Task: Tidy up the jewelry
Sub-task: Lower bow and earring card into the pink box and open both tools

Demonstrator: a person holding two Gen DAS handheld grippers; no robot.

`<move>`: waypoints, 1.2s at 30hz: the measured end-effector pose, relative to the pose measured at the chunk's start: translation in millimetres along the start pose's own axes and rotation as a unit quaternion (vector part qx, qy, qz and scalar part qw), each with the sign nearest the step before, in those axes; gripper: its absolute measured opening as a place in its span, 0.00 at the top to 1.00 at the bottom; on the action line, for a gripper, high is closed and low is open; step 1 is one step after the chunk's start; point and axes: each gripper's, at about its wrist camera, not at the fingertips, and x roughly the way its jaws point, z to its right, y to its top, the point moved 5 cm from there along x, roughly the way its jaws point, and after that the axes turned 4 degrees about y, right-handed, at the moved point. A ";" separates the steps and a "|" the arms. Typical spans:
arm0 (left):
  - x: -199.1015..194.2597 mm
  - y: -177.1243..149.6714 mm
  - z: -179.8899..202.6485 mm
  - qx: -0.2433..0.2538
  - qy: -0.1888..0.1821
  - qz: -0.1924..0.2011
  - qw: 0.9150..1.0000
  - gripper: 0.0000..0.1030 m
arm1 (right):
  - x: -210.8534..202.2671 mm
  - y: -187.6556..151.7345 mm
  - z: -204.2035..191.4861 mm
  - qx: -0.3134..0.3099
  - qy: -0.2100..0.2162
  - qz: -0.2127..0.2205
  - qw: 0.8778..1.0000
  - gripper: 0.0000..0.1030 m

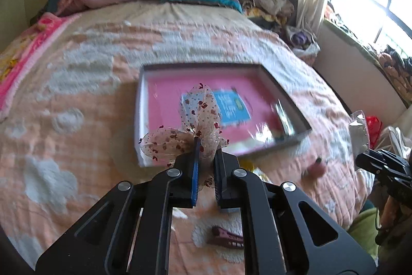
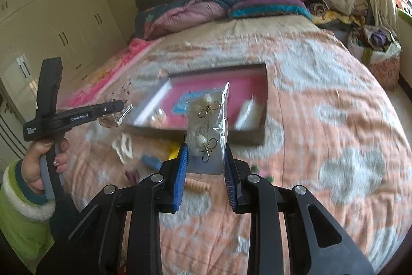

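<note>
**Bedroom, patterned bedspread: two pieces lifted, box only part filled**

Bed with a peach and white bedspread point(image 2: 322, 120), bedding piled at the headboard, bright window to one side. An open shallow box point(image 1: 144, 120) with a pink lining lies on the spread, near both grippers.

Left gripper point(image 1: 206, 153): jaws clenched on a sheer dotted bow hair clip point(image 1: 195, 125), held up in front of the box. In the right wrist view the same bow hangs from its tip, a hand point(image 2: 43, 164) in a green sleeve around the handle.

Right gripper point(image 2: 206, 159): jaws grasping a clear packet of earrings point(image 2: 208, 125) by its lower edges, packet upright, two bow-shaped pairs visible inside. It hangs in front of the box, not yet in it.

Inside the box: a blue card and some small pale items, blurred, not identified.

Left on the spread near the box: a white hair clip point(image 2: 125, 146), a ridged beige clip point(image 2: 198, 187), a dark red clip point(image 1: 226, 239), and a few blurred bits

Judgement: sorting is early to midway. Both held pieces still need placing, then the loose clips
</note>
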 end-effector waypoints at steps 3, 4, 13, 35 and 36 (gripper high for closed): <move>-0.4 11.1 -4.6 0.001 0.012 0.009 1.000 0.97 | -1.2 18.8 -3.7 -0.009 0.003 0.013 1.000 0.75; 0.2 13.4 -5.8 0.001 0.013 0.010 1.000 0.97 | -1.4 27.0 -5.3 -0.014 0.002 0.019 1.000 0.75; 17.6 31.8 2.3 0.004 0.008 0.012 1.000 0.97 | 12.1 72.4 -7.8 -0.038 -0.008 0.042 0.998 0.75; 82.9 27.6 30.8 0.022 -0.010 -0.027 0.999 0.96 | 103.8 78.2 36.2 -0.011 -0.027 -0.023 0.999 0.75; 85.6 26.0 33.3 0.024 -0.012 -0.029 0.999 0.96 | 106.6 76.0 37.0 -0.011 -0.027 -0.026 0.999 0.75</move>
